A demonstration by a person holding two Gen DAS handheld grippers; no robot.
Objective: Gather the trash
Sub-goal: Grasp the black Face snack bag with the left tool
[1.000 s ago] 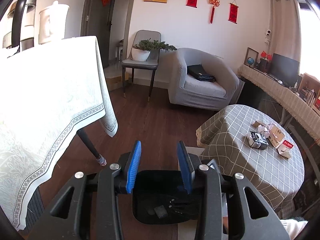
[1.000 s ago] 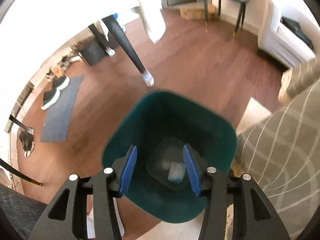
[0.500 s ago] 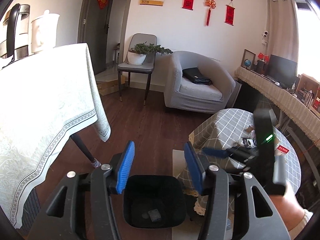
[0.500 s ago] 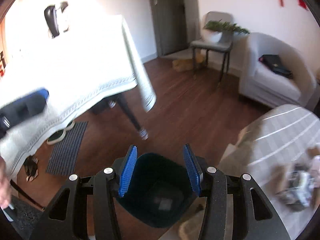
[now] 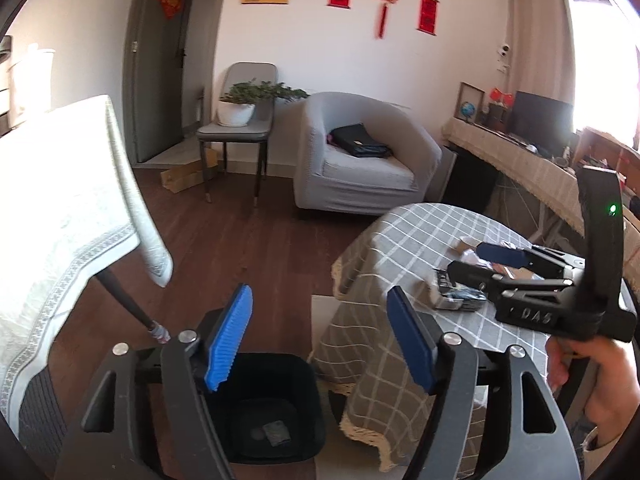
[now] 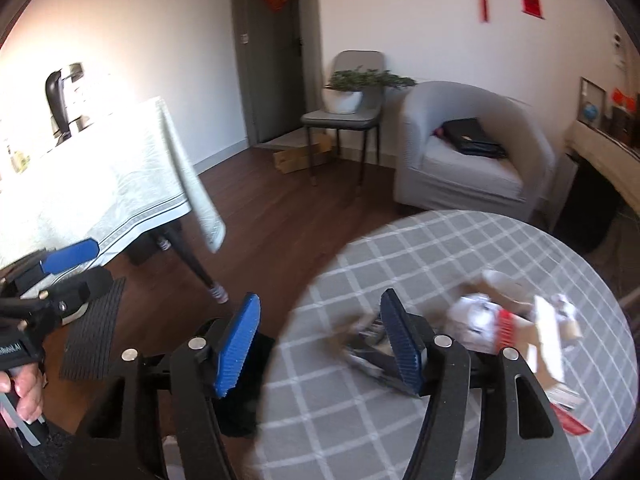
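A dark bin [image 5: 264, 412] stands on the floor beside the round checked table [image 5: 404, 248], with a few scraps at its bottom. My left gripper [image 5: 320, 336] is open and empty above the bin. My right gripper [image 6: 320, 340] is open and empty over the table's near edge [image 6: 360, 420]; it also shows in the left wrist view [image 5: 480, 260], reaching over the trash. Several wrappers and paper scraps [image 6: 508, 320] lie on the table, with a dark packet [image 6: 364, 344] closest to the right fingers. The trash pile [image 5: 456, 296] shows partly behind the right gripper.
A table with a white cloth [image 5: 60, 208] stands at the left. A grey armchair [image 5: 364, 160] and a chair with a plant [image 5: 240, 124] stand at the back. A sideboard [image 5: 532, 164] runs along the right. My left gripper shows at the left of the right wrist view [image 6: 60, 268].
My right gripper has swung up from over the bin to above the round table and its trash. My left gripper has risen and opened wider.
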